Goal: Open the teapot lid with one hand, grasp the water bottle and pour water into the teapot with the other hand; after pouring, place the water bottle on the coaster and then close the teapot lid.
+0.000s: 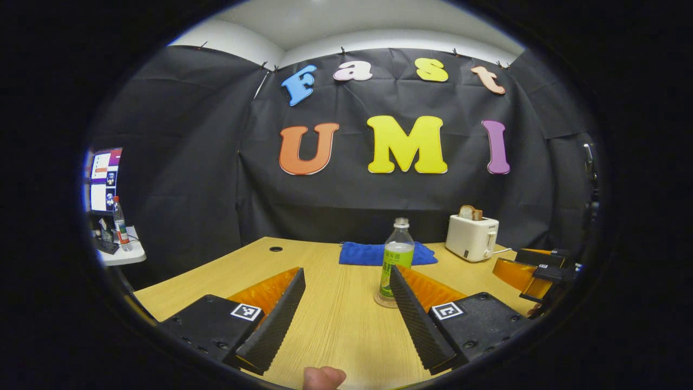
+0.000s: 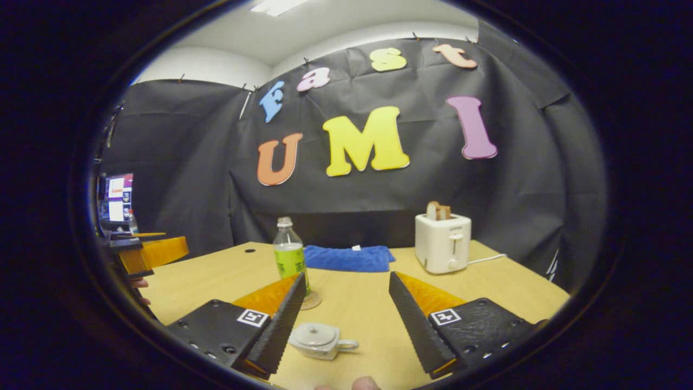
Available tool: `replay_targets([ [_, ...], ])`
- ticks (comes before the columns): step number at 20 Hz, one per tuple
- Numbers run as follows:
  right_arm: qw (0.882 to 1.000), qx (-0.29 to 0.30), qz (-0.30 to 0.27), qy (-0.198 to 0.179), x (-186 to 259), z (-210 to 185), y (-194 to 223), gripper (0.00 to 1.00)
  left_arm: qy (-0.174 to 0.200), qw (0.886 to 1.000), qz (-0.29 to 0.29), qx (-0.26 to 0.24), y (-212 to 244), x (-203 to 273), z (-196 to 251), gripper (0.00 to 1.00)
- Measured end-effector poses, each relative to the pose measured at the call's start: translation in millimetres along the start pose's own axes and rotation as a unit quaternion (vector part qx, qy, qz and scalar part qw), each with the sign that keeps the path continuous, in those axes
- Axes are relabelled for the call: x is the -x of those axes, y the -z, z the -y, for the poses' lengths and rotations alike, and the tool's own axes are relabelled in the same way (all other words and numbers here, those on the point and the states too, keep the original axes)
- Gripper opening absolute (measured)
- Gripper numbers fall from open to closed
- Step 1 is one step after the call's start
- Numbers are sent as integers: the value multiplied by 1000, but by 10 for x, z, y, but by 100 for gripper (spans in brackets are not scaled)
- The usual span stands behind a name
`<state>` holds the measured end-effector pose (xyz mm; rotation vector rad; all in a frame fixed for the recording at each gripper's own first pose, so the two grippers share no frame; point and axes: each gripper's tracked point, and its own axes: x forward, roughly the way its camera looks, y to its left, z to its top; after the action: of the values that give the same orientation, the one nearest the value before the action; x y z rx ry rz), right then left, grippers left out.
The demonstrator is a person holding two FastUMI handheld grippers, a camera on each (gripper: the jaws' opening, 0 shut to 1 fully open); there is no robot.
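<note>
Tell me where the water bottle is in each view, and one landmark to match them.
Left gripper view: the bottle stands upright on a coaster at centre, just beyond the left gripper's right finger.
Right gripper view: the bottle stands left of centre, behind the right gripper's left finger.
Shared landmark: the blue cloth behind the bottle; the toaster lies farther right.

Left gripper (image 1: 346, 319) held level above the table's near edge, jaws spread wide with nothing between them, a fingertip (image 1: 324, 377) showing beneath it, right gripper (image 2: 344, 319) likewise level, jaws wide apart and empty, a fingertip (image 2: 364, 383) below.
</note>
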<state>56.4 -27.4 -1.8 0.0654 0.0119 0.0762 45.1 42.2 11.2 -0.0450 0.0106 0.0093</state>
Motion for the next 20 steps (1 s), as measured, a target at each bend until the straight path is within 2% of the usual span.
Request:
replay_targets([
  [3, 999, 12, 33, 29, 334, 110, -310, 96, 16, 1000, 7, 5, -109, 184, 278, 98],
  [6, 997, 36, 51, 49, 587, 139, -383, 96, 18, 1000, 14, -8, -169, 357, 441, 98],
  [9, 997, 50, 42, 49, 726, 72, -273, 92, 16, 999, 19, -27, -171, 468, 507, 98],
  [10, 997, 51, 36, 46, 751, 29, -227, 96, 19, 999, 17, -26, -155, 489, 535, 98],
  [12, 997, 58, 32, 41, 787, -42, -198, 96, 19, 999, 20, -23, -166, 529, 539, 98],
  [15, 996, 69, 40, 50, 825, -63, -246, 95, 6, 999, 27, -28, -212, 566, 491, 98],
  [20, 996, 49, 44, 60, 800, -74, -267, 95, -21, 999, 32, -24, -237, 549, 330, 97],
])
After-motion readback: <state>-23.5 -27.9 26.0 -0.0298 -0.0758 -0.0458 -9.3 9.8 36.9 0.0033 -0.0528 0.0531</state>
